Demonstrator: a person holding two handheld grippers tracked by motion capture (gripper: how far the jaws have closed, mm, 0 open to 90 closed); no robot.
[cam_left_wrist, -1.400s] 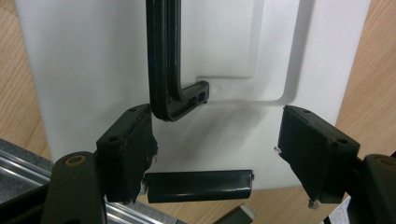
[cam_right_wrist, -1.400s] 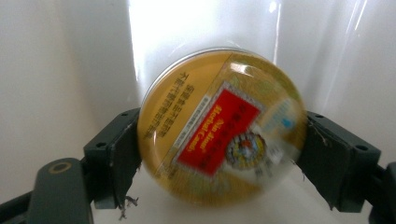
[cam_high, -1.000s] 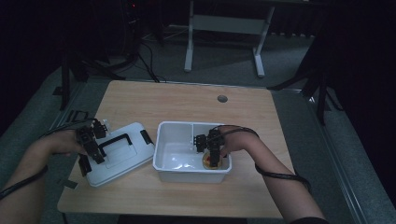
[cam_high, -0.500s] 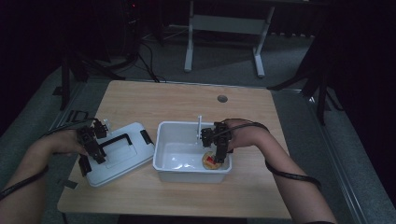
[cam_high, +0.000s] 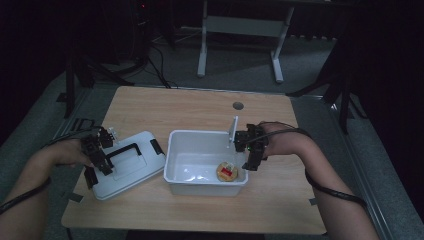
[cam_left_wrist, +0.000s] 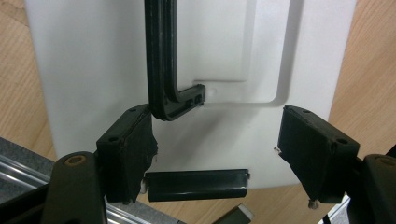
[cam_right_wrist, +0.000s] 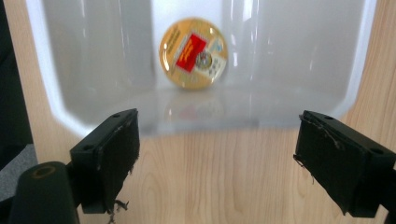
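Both our grippers, left over the lid and right beside the tub, gaped wide, holding nothing; a careless sweep could have knocked the tub's round packet about.

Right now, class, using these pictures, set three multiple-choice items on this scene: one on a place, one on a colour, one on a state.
1. Where is the round yellow packet?
A on the lid
B inside the white bin
C on the bare table

2. What colour is the lid's handle?
A black
B red
C white

3. How is the right gripper?
A shut on the packet
B shut, holding nothing
C open

Answers: 1 B, it lies on the bin's floor; 2 A, a black bar on the white lid; 3 C, its jaws stand wide apart.
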